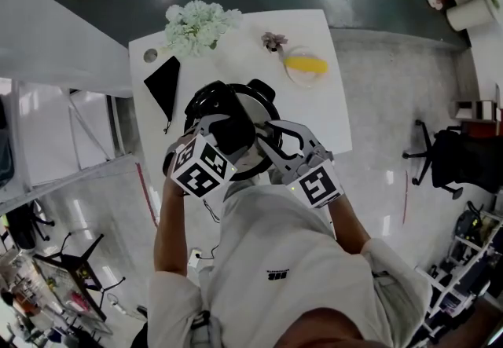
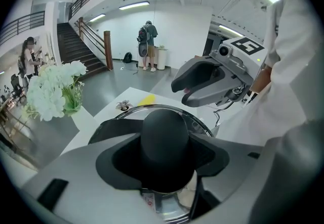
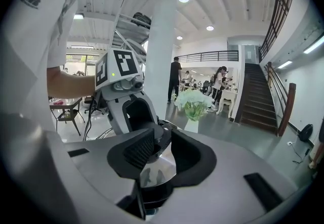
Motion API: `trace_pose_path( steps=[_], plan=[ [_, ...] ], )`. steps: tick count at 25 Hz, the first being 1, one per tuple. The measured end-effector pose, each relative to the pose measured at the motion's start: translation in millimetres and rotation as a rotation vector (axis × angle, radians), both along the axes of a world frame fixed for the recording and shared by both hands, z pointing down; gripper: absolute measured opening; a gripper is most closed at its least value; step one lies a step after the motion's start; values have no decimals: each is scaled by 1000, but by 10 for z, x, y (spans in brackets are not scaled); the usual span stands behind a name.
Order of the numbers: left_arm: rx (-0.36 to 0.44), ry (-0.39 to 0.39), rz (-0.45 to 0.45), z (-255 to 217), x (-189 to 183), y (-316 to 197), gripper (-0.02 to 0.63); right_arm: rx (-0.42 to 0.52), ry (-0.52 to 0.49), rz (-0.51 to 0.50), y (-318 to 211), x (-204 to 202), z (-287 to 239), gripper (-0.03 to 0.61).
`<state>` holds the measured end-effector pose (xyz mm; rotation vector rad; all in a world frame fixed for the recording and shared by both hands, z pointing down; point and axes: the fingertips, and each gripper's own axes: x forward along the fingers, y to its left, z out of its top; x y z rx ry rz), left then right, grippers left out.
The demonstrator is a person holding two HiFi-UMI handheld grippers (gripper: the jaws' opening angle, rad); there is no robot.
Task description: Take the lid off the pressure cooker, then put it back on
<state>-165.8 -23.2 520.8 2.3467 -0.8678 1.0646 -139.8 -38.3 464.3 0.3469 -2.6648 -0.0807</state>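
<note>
The steel pressure cooker [image 1: 266, 112] stands on the white table [image 1: 334, 115] with its lid [image 2: 132, 109] on. My left gripper [image 1: 228, 133] reaches down onto the lid's middle. In the left gripper view its jaws [image 2: 164, 156] hug the lid's black knob [image 2: 164, 137] from both sides, with the pads against it. My right gripper [image 1: 277, 142] is at the cooker's near right side. In the right gripper view its jaws [image 3: 162, 149] stand apart over the shiny lid [image 3: 158, 168], with nothing pinched between them. A black part of the cooker [image 3: 152, 195] lies under them.
A vase of white flowers [image 1: 198, 24], a flat black object [image 1: 165, 81], a small dried flower [image 1: 273, 42] and a plate with a yellow item [image 1: 306, 66] sit on the table's far half. A white desk [image 1: 47, 32] is at the left and an office chair [image 1: 452, 158] at the right.
</note>
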Motion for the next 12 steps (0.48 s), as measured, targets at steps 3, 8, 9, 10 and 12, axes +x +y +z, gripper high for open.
trace_pose_path(
  steps=[3,8,9,10,12],
  plan=[
    [1,1,-3,-3,7,1,288,-4,-2,-2,-7,0,2,107],
    [6,2,-32,-10,3,1,288,-7,-7,-6,-14,14,0,107],
    [4,2,-39,-10,3,-1,288,-8,-8,-6,-16,20,0,106],
    [3,2,-48,-9,2,-4,288,-9,-8,-6,-19,27,3,106],
    [0,0,-69,-6,-3,-9,288,-10,-5,-11,-20,36,11,106]
  ],
)
